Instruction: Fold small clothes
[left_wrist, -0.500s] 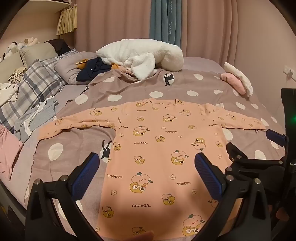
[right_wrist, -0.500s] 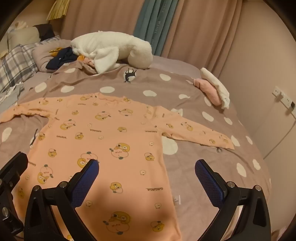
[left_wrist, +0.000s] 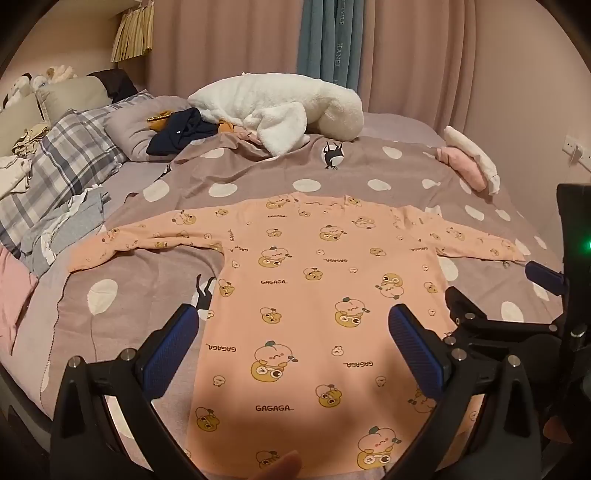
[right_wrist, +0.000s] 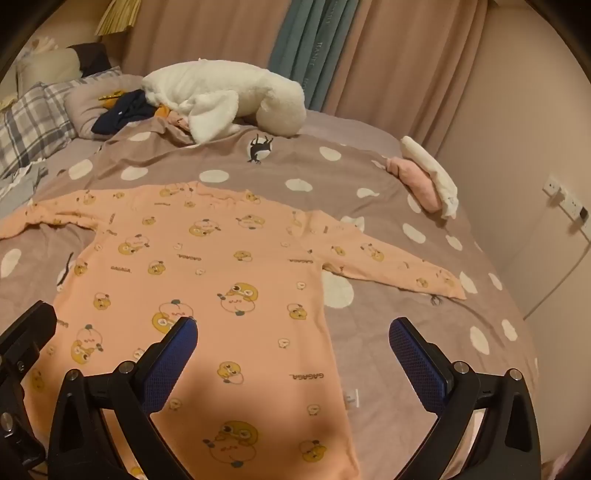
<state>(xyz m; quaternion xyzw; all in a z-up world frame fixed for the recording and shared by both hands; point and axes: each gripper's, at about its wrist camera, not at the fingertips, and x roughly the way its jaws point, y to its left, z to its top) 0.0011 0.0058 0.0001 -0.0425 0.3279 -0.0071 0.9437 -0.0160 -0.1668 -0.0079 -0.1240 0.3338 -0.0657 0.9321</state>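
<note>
left hand-held gripper (left_wrist: 291, 336), blue pads (left_wrist: 170, 354) spread wide and holding nothing, above the hem half of a peach long-sleeved top (left_wrist: 314, 295). the top lies flat on the dotted duvet (left_wrist: 122, 295) of the bed, sleeves out to both sides, collar toward the far edge. part of the right hand-held gripper (left_wrist: 517, 317) shows at the right edge. a white plush blanket (left_wrist: 280, 110) lies near the far edge.
</note>
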